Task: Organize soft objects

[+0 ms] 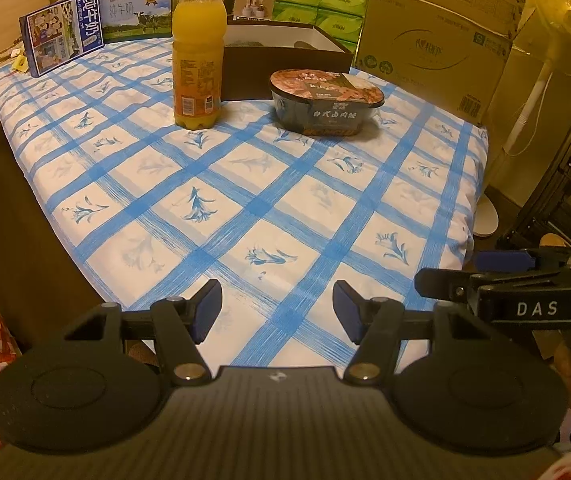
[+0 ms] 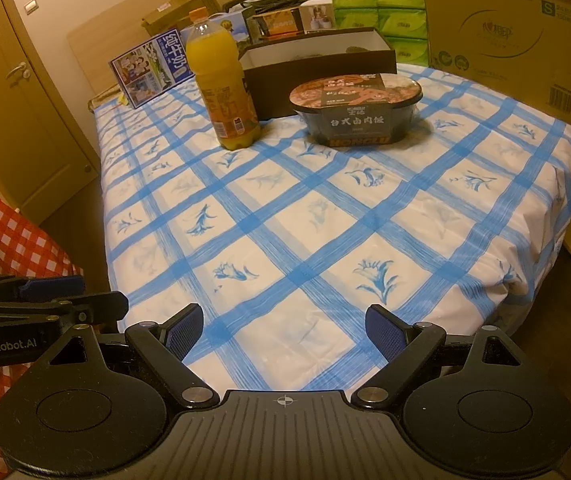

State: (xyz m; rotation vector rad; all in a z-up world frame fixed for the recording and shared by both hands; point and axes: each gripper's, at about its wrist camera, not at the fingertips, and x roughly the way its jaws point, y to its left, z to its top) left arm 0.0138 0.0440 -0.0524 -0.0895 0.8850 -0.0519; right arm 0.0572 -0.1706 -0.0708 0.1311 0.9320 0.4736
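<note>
Two grippers are hovering side by side over the near edge of a bed (image 1: 269, 208) covered in a blue-and-white checked sheet with flower prints. The left gripper (image 1: 277, 312) is holding its two blue-padded fingers wide apart with nothing between them, and the right gripper (image 2: 284, 334) is doing the same, also gripping nothing. Each one is showing at the edge of the other's view.

One orange drink bottle (image 1: 196, 52) is standing upright on the sheet toward the far side. One oval instant-meal bowl (image 1: 327, 102) with a printed lid is sitting to the right of the bottle, apart from it. One dark open box (image 1: 285, 74) with a white lining is lying just behind both; something dark is lying inside it, but I cannot tell what. Two milk cartons are leaning at the far left: one blue-and-white milk box (image 1: 63, 34) in front and one paler milk box (image 1: 139, 14) behind it. One wrapped block of green tissue packs (image 1: 321, 10) is stacked at the far end; six pack faces are showing in the right wrist view. One large cardboard carton (image 1: 437, 36) is standing at the far right corner. The tissue packs, the only clearly soft goods here, are sitting well away from both grippers. A red-and-white checked cloth (image 2: 1, 232) is hanging at the left edge.
</note>
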